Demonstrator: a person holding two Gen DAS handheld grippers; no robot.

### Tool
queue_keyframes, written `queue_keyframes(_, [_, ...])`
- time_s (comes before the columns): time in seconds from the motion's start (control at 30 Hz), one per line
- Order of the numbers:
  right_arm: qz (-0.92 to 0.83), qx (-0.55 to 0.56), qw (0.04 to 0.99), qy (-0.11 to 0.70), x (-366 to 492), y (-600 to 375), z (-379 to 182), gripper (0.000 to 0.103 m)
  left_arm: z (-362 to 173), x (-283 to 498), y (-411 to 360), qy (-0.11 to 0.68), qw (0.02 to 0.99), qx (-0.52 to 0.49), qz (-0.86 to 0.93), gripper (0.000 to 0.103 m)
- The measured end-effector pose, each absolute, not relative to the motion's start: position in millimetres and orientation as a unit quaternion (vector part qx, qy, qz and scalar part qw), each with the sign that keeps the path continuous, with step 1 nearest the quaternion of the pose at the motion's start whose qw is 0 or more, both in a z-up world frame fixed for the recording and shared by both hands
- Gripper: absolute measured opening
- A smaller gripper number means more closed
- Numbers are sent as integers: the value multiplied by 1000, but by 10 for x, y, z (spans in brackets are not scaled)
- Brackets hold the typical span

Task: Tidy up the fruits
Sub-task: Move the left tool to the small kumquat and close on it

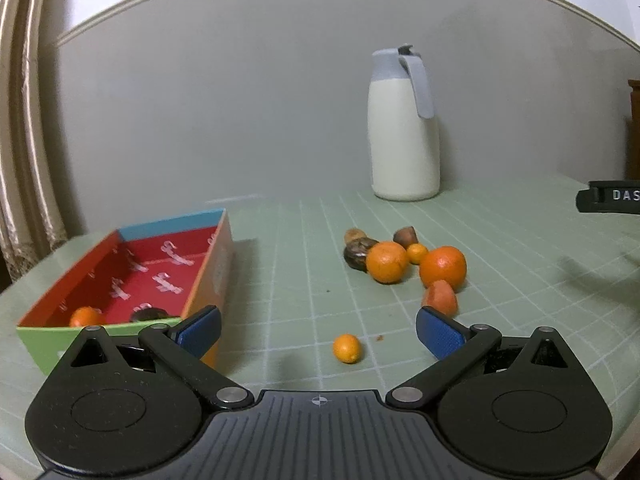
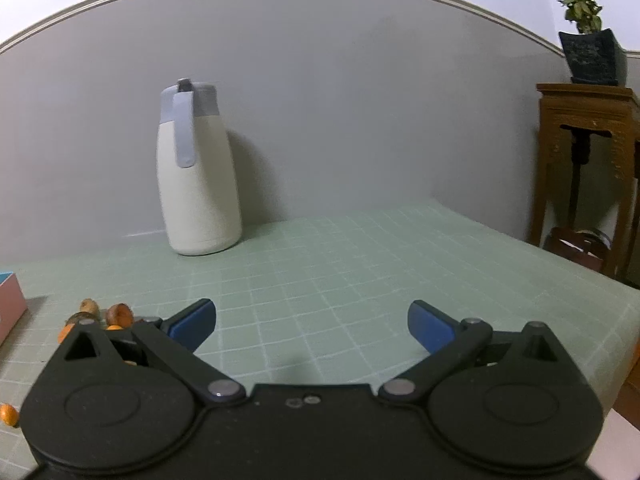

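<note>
On the green gridded mat (image 1: 304, 224), my left gripper (image 1: 319, 332) hangs with its jaws spread wide and nothing between them. A small kumquat (image 1: 347, 348) lies loose on the mat just ahead of that gap, nearer the right blue pad (image 1: 438, 332) than the left. Beyond it sits the unsorted cluster: a pale orange (image 1: 387, 261), a deeper orange (image 1: 443, 267), a reddish wedge-shaped fruit (image 1: 441, 298) just in front of the deeper orange, a tiny orange fruit (image 1: 417, 253) tucked between the two oranges, and three brown pieces (image 1: 359, 253) behind them, too small for me to name.

To my left stands the colourful cardboard box (image 1: 212, 264), red inside with a blue far wall and a green near wall. It holds one small orange fruit (image 1: 85, 316) and one dark piece (image 1: 150, 314) against the near wall. My left pad overlaps the box's near corner in view; I cannot tell whether they touch.

A white jug (image 1: 404, 136) with a grey lid and handle stands upright by the wall, well behind the fruit.

My right gripper (image 2: 312, 326) is likewise wide open and empty over bare mat, with the fruit cluster off to its left edge. A wooden stand (image 2: 588, 132) carrying a potted plant (image 2: 592, 52) stands beyond the table's right side.
</note>
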State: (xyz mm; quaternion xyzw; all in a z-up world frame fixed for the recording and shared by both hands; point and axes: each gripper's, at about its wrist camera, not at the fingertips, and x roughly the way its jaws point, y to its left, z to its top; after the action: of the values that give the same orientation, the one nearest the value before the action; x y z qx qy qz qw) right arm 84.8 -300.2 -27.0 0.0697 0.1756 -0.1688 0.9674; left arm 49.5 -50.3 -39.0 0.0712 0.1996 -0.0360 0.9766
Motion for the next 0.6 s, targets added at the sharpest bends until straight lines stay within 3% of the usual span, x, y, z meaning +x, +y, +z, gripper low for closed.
queue_keyframes(0.6, [-175,96,962,186,693,-3210,-306,103,-572,750,-676,247,967,47,-51,102])
